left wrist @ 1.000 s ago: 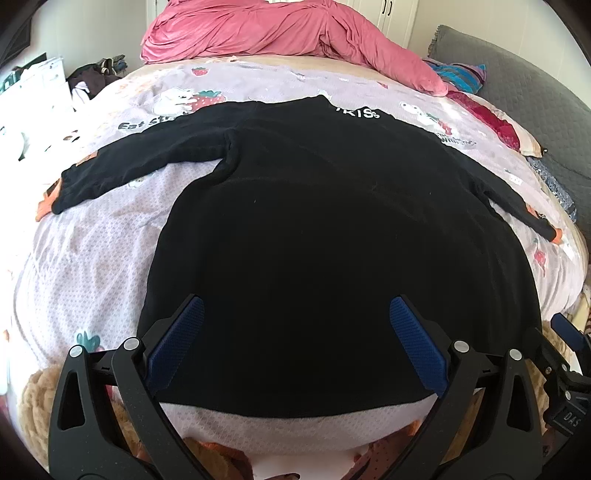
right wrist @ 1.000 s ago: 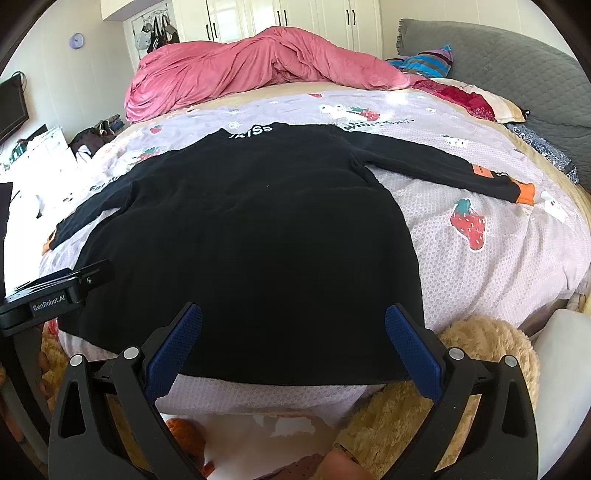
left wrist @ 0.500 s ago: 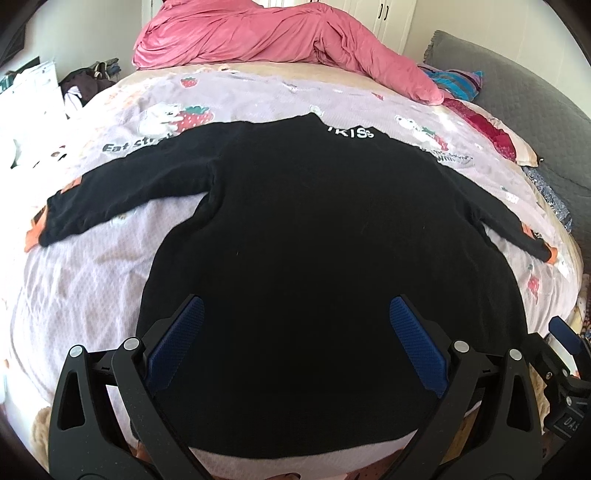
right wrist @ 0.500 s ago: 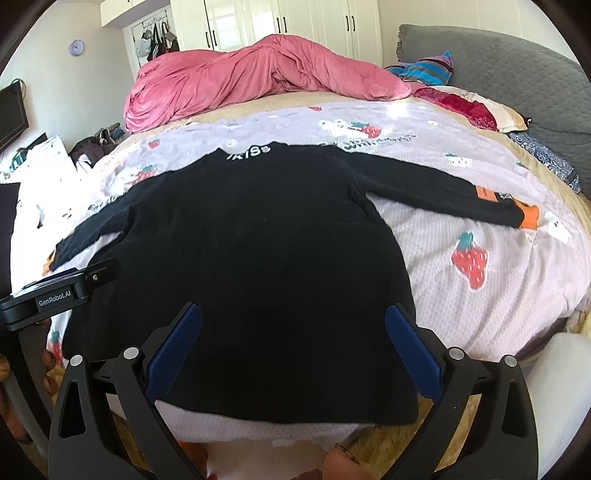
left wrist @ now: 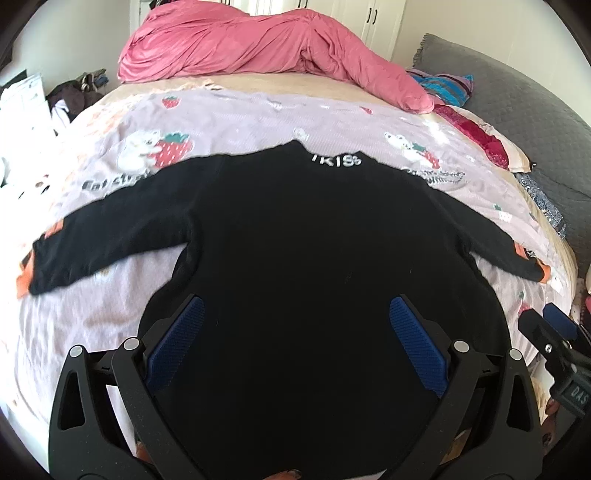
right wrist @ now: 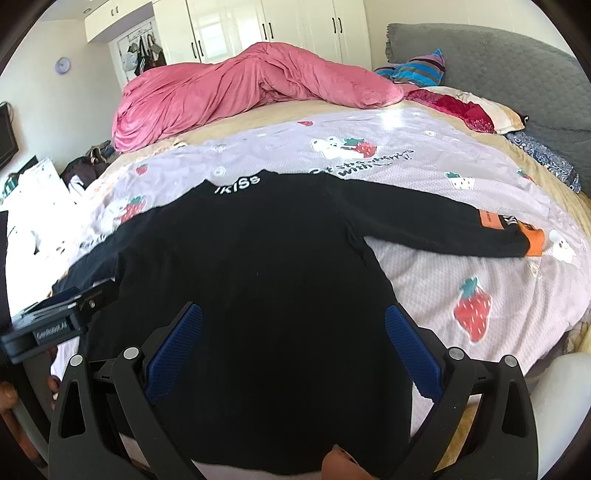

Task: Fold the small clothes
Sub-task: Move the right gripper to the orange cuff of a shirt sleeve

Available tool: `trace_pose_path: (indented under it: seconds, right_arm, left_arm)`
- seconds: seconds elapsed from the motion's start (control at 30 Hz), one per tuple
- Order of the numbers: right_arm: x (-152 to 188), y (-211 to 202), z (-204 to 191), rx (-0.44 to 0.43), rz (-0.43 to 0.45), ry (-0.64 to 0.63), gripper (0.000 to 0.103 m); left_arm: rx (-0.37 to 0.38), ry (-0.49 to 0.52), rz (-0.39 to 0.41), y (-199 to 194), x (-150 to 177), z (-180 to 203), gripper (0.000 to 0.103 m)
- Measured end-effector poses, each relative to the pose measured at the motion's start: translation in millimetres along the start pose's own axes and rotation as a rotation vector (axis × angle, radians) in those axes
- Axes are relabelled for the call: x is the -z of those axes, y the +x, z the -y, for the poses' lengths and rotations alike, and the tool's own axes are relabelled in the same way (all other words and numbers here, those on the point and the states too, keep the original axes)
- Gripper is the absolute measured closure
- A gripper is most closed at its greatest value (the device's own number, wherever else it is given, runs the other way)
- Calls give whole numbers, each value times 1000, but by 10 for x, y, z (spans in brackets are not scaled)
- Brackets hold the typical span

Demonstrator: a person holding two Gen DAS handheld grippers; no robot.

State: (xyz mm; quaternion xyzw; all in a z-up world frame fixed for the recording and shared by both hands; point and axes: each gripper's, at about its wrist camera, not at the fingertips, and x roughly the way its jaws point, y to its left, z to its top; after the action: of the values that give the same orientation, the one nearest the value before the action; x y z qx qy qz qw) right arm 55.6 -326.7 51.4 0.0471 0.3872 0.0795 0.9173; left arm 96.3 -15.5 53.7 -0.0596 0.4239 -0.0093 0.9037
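A black long-sleeved top (left wrist: 303, 251) (right wrist: 258, 266) lies flat on the bed, collar with white lettering at the far side, both sleeves spread out with orange cuffs. My left gripper (left wrist: 295, 321) hovers open over the lower body of the top, nothing between its blue pads. My right gripper (right wrist: 293, 321) is likewise open above the hem area on the right half. The right gripper's body (left wrist: 554, 343) shows at the right edge of the left wrist view; the left gripper's body (right wrist: 55, 321) shows at the left edge of the right wrist view.
The top rests on a lilac strawberry-print sheet (right wrist: 461, 273) (left wrist: 74, 295). A bunched pink duvet (left wrist: 266, 44) (right wrist: 236, 92) lies at the far side, pillows (right wrist: 461, 107) and a grey headboard (right wrist: 517, 81) to the right. White wardrobes (right wrist: 258, 29) stand behind.
Both grippers have moved forward over the top; the hem and the bed's near edge have slipped down out of sight. Both stay open.
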Motion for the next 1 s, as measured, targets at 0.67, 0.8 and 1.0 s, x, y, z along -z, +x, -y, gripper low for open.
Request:
trace_pose_path:
  seconds: [0.67, 0.8, 1.0]
  right_arm:
    - [-839, 557, 188, 45, 32, 78, 4]
    - [-986, 649, 347, 65, 44, 133, 4]
    - [-1098, 787, 665, 119, 59, 215, 4]
  left_arm:
    - [18, 34, 5, 459, -716, 160, 8]
    - [18, 41, 0, 612, -802, 156, 8]
    - [51, 55, -11, 773, -857, 212, 8]
